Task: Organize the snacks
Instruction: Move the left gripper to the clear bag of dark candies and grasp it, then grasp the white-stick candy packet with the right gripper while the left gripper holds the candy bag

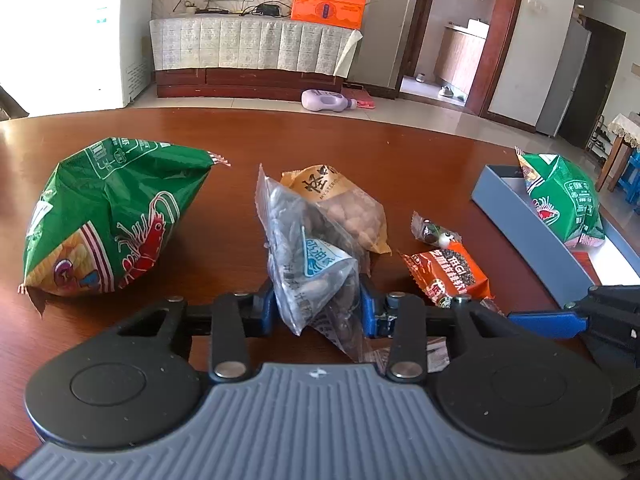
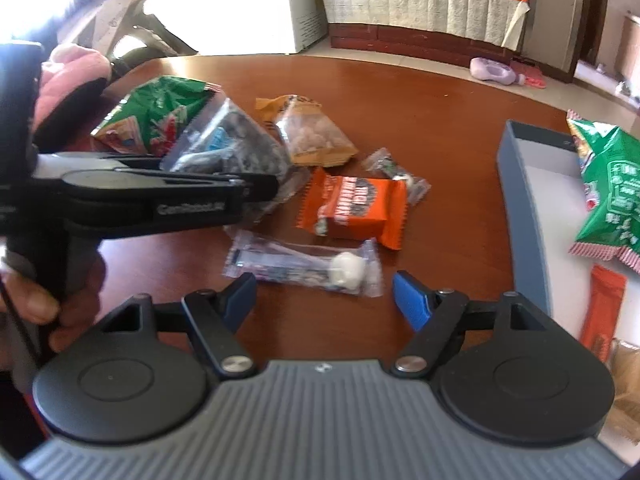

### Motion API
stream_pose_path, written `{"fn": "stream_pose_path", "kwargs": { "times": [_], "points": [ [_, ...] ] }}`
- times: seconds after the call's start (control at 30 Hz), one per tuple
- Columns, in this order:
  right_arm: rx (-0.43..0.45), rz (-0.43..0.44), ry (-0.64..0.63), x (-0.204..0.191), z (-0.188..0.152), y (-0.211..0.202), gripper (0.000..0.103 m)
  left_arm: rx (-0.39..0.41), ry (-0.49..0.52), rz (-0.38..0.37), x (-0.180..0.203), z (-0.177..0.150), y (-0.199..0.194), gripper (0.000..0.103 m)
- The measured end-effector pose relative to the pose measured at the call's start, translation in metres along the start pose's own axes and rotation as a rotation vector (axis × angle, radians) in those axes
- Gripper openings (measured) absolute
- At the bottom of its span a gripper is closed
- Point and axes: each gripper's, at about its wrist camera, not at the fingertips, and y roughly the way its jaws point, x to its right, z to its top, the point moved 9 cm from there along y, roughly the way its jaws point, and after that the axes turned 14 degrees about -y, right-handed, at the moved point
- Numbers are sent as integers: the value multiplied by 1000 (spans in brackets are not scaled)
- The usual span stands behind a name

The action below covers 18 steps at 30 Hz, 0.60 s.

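Pinching a clear seed packet [image 1: 308, 264], the left hand-held gripper [image 1: 318, 300] — right hand-held gripper [image 2: 324, 300] wide, empty.

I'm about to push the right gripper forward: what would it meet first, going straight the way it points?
Most likely the clear wrapped lollipop, lying crosswise on the table just ahead of the right gripper, whose jaws stand wide with nothing between them. The orange snack pack lies beyond. Depth is uncertain through this lens.

Materials and finishes on the table

Table [image 1: 360, 140]: glossy red-brown wood, reflective. Green chip bag [image 1: 108, 216]: crinkled shiny foil-plastic. Clear seed packet [image 1: 312, 264]: transparent film. Orange snack pack [image 2: 354, 206]: glossy wrapper. Grey box [image 2: 524, 216]: matt card.
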Motion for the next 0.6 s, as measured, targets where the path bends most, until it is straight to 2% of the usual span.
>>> {"fn": "stream_pose_path", "kwargs": {
  "times": [0.3, 0.37, 0.43, 0.5, 0.53, 0.6],
  "points": [
    [9, -24, -50, -1, 4, 5, 77, 2, -12, 3, -4, -3, -7, 43],
    [9, -29, -77, -3, 4, 4, 71, 3, -11, 4, -4, -5, -9, 43],
    [11, -28, -88, -5, 4, 2, 56, 5, -7, 8, -5, -6, -11, 43],
    [7, -24, -96, -5, 3, 0, 48, 6, 0, 12, -3, -8, -14, 43],
    [4, -23, -100, -5, 3, -1, 45, 5, 2, 12, -2, -9, -15, 43],
    [-2, -14, -114, -7, 1, -3, 44, 2, 5, 12, -2, -12, -18, 43]
  ]
}}
